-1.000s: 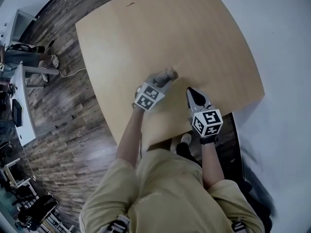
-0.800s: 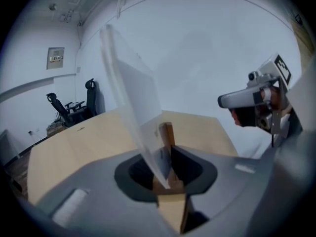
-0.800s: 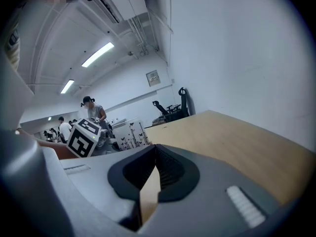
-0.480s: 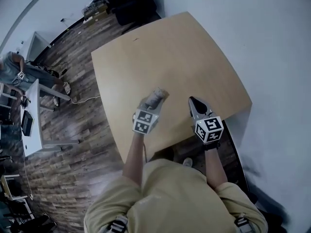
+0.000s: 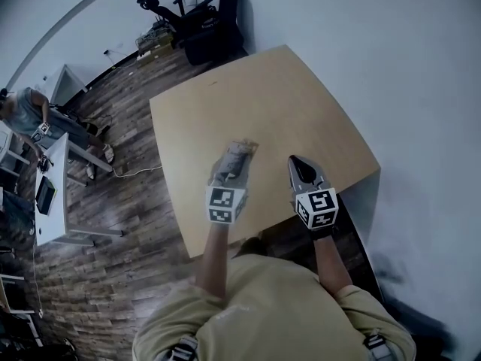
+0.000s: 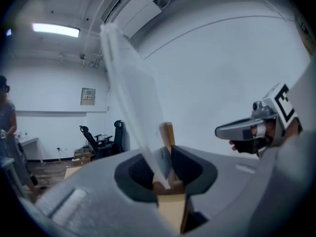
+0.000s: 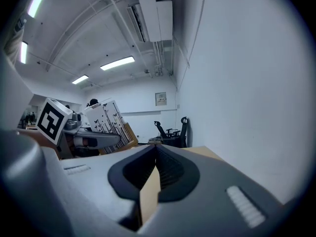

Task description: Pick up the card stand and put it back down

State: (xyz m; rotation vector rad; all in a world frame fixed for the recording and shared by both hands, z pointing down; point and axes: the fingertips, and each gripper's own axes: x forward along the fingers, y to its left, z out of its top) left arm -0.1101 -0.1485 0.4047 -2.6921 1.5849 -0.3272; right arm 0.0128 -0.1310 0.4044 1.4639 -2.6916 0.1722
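The card stand [image 5: 240, 152] is a small wooden base carrying a pale printed card. My left gripper [image 5: 232, 165] is shut on it above the tan table [image 5: 301, 104]. In the left gripper view the wooden base [image 6: 167, 138] sits pinched between the jaws, and the card [image 6: 126, 78] leans up and to the left. My right gripper [image 5: 295, 162] hovers beside it near the table's front edge, shut with nothing in it. In the right gripper view its jaws [image 7: 157, 154] meet, and the left gripper [image 7: 94, 141] with the card [image 7: 106, 118] shows at the left.
Black office chairs [image 5: 201, 15] stand beyond the table's far corner. A person [image 5: 22, 119] stands by a white desk [image 5: 58, 173] at the far left, across wooden flooring. A white wall runs along the table's right side.
My left gripper has drawn back toward me with the card stand in it, and the stand now points away from me rather than to the right. The right gripper has hardly moved.
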